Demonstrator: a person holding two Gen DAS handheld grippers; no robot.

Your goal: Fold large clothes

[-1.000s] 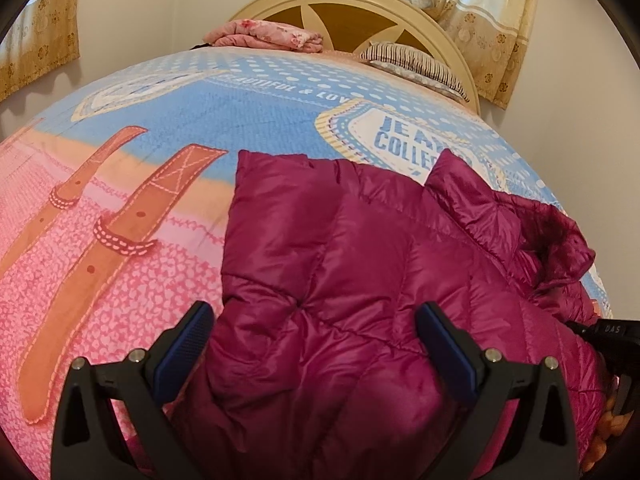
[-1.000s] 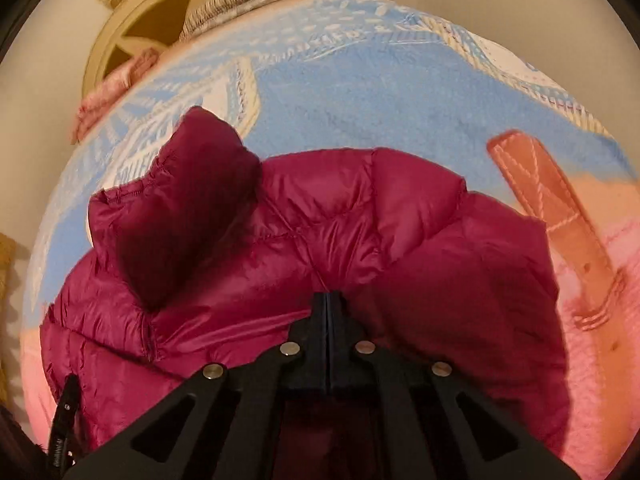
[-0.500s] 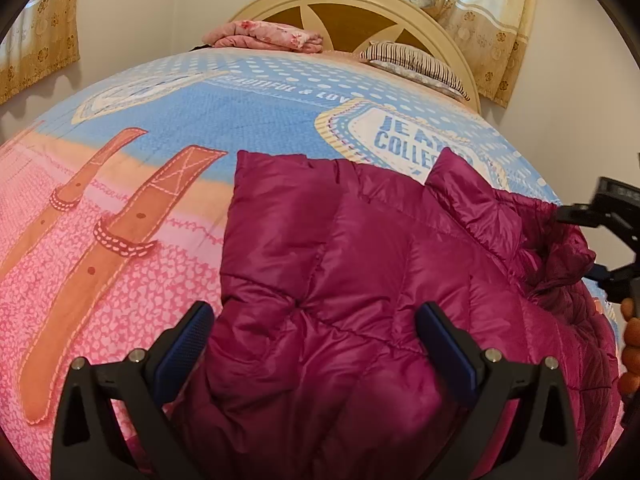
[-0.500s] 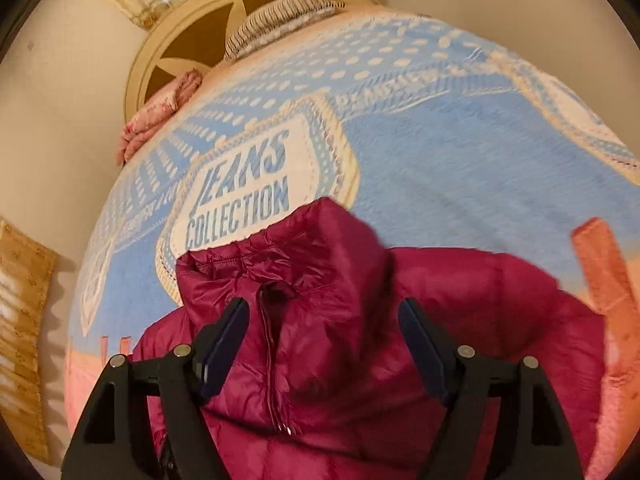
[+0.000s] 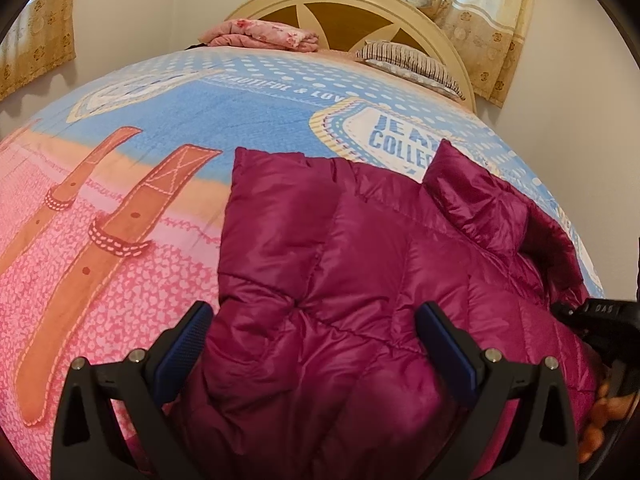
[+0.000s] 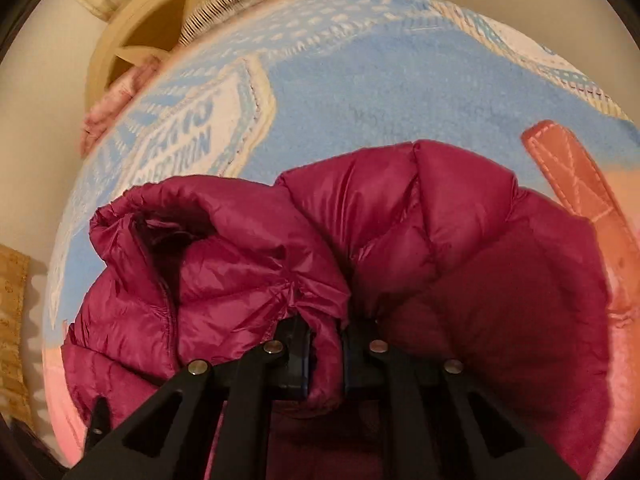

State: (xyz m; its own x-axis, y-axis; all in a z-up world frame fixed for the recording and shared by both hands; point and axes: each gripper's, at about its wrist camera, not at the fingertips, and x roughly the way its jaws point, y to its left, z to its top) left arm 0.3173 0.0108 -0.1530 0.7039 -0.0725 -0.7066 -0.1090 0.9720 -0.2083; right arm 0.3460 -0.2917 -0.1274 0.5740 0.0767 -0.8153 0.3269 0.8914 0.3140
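Note:
A magenta quilted down jacket (image 5: 360,280) lies partly folded on the bed, its collar end toward the right. My left gripper (image 5: 314,316) hangs open just above the jacket's near part, blue pads wide apart and nothing pinched. In the right wrist view the jacket (image 6: 440,240) bulges up on both sides of my right gripper (image 6: 326,344). Its jaws are closing, and a narrow fold of the jacket's fabric is pinched between the pads. The right gripper's black body (image 5: 604,320) shows at the jacket's right edge in the left wrist view.
The bed cover (image 5: 200,120) is blue and pink with printed belt straps. At the cream headboard (image 5: 352,20) lie a folded pink cloth (image 5: 260,36) and a striped pillow (image 5: 408,64). Curtains (image 5: 460,0) hang behind. Walls stand close on the right.
Half a second ago the right gripper stood open, raised over the collar; it has since dropped and closed on a fold of the jacket. The left gripper has not moved.

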